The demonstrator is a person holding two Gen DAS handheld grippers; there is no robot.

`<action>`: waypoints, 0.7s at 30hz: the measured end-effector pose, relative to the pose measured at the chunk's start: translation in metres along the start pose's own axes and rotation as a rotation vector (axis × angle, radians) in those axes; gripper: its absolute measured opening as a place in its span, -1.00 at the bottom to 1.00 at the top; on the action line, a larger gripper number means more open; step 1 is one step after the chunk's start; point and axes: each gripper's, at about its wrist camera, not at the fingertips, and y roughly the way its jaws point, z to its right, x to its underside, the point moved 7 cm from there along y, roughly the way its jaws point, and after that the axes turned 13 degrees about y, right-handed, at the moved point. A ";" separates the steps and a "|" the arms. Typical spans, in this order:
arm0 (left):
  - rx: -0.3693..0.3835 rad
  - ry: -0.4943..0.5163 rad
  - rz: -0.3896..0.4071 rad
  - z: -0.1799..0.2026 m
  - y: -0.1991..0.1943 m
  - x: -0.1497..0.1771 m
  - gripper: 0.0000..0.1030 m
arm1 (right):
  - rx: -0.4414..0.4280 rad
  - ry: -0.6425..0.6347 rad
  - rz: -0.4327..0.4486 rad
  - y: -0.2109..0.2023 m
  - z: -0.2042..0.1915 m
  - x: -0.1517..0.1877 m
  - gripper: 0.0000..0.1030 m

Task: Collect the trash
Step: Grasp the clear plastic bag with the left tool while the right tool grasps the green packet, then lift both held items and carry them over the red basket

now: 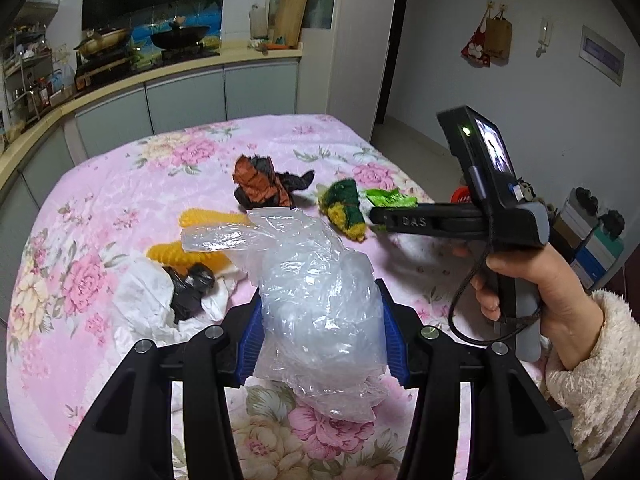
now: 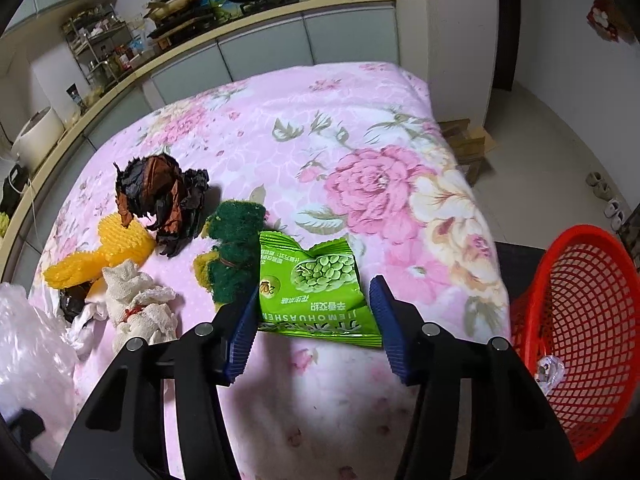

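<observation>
My left gripper [image 1: 320,328] is shut on a crumpled clear plastic bag [image 1: 316,304], held just above the pink floral cloth [image 1: 120,184]. My right gripper [image 2: 314,320] stands open around a green snack packet [image 2: 316,284] that lies on the cloth; its blue pads [image 2: 242,332] are at the packet's sides, and contact is unclear. The packet also shows in the left wrist view [image 1: 390,198]. Other trash lies on the cloth: an orange-black wrapper [image 2: 160,200], a green-yellow sponge [image 2: 232,256], yellow spiky pieces [image 2: 120,240], white tissue [image 2: 140,304] and a small black bag [image 1: 190,292].
A red mesh basket [image 2: 580,320] stands off the table's right edge with a small clear item inside. A kitchen counter [image 1: 160,72] with pans runs behind the table. Cardboard boxes [image 2: 468,140] lie on the floor at the far right.
</observation>
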 end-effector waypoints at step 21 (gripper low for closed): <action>-0.112 -0.049 0.021 -0.032 -0.003 -0.031 -0.06 | -0.060 0.040 0.093 -0.067 0.014 -0.001 0.02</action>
